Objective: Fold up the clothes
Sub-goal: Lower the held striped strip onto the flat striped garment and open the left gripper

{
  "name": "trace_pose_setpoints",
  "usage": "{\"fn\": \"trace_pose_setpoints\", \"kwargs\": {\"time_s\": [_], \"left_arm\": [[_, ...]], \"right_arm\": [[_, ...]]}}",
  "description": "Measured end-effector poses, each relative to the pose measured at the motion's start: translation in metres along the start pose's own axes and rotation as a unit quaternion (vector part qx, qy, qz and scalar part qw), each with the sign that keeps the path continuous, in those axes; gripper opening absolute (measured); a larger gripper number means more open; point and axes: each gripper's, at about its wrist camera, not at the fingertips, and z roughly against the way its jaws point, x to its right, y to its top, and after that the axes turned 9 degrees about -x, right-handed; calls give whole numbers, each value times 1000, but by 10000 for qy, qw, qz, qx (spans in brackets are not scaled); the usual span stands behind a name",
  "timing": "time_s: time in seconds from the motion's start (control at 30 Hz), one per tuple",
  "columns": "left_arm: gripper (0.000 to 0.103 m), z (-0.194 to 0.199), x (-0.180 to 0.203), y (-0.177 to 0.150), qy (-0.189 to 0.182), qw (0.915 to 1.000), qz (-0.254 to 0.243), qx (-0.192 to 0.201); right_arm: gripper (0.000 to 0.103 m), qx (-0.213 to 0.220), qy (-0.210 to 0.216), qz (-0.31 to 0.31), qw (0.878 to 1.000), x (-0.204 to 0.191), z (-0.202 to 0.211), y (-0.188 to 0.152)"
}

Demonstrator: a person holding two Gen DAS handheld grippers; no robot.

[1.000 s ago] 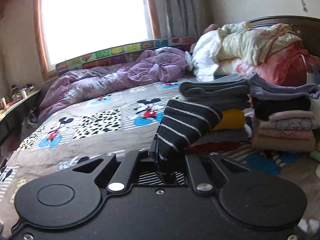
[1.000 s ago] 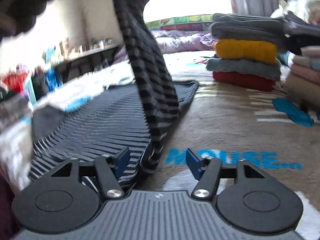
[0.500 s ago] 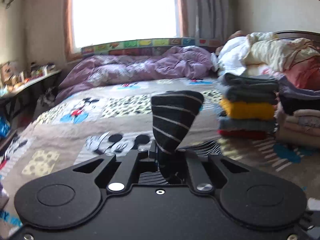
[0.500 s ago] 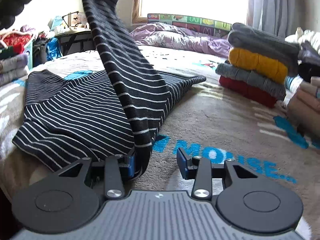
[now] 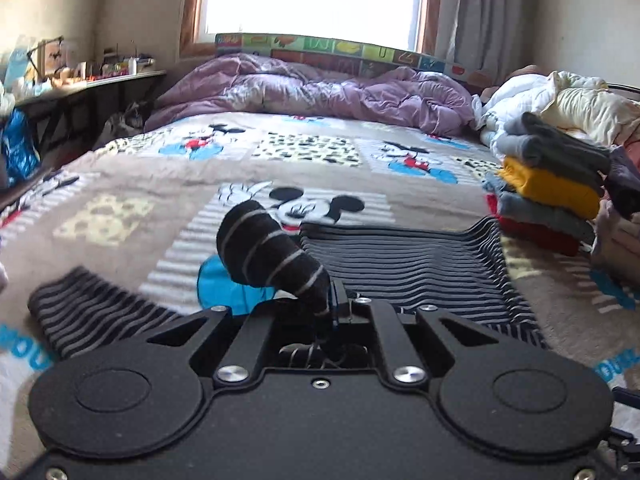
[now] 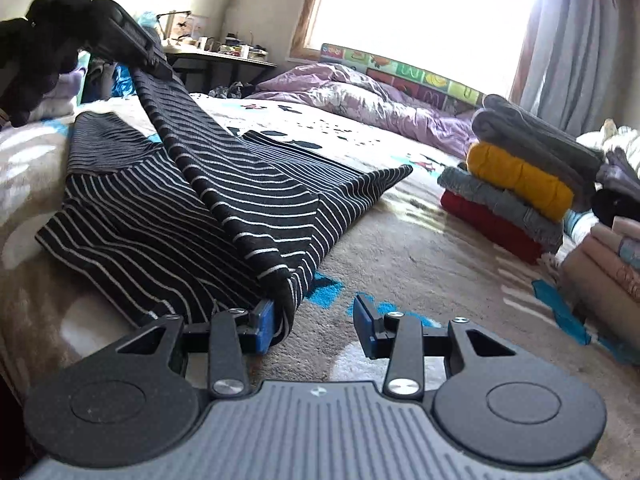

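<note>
Left wrist: left gripper clamped striped sweater sleeve.
Right wrist: right gripper open, empty.
Advice: lay sleeve flat across body.

I am working in a home bedroom: a Mickey Mouse blanket is covering the bed, with a purple duvet bunching below the window (upper centre).

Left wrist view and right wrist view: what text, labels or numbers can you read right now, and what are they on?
"MOU", partial blue letters, cut off at the left edge, on the bedspread.
"OU", partial blue letters at the right edge of the same bedspread.
The colourful panel strip under the window carries letter-like shapes and pictures, too blurred to read.
No readable label shows on the striped garment or the folded stack.
</note>
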Motion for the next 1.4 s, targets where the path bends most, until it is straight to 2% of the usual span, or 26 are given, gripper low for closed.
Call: {"fn": "trace_pose_setpoints", "kwargs": {"time_s": [0.2,0.33,0.5,0.67,0.93,0.97,1.03,1.07,1.17,1.27,1.3,1.33,1.4], "left_arm": [[6,-7,-23,-14,-138,9990,410,120],[6,-17,-28,-22,-173,9990,410,-89],[6,-21,-37,-31,-3,9986,484,-220],[6,-32,-39,-45,127,9973,444,-566],[7,-30,-43,-47,77,9973,482,-557],[10,-28,-46,-46,48,9967,577,-562],[29,-23,-56,-44,105,9946,879,-539],[30,-20,-62,-43,146,9931,1045,-515],[31,-3,-78,-36,646,9872,1430,-271],[34,16,-78,-24,1008,9838,1483,62],[35,19,-71,-18,912,9862,1378,82],[40,21,-63,-13,807,9885,1275,96],[44,18,-39,-1,387,9938,1042,-16]], "right_arm": [[42,101,-66,411,9991,-11,6,-3],[42,7,-120,603,9981,-16,3,-5],[42,-58,-154,660,9977,-16,3,-6],[42,-93,-139,748,9971,-16,1,-6],[45,-164,-98,908,9957,-13,11,-4],[45,-148,-99,923,9956,-13,13,-4],[45,-111,-71,931,9956,-12,15,-4],[45,-91,-67,939,9955,-12,15,-4],[45,-30,-69,968,9953,-12,16,-4],[44,-38,18,985,9951,-13,14,-6],[43,-16,40,992,9951,-13,14,-6],[43,12,58,1001,9950,-13,14,-6],[43,85,84,991,9950,-13,14,-5]]}}
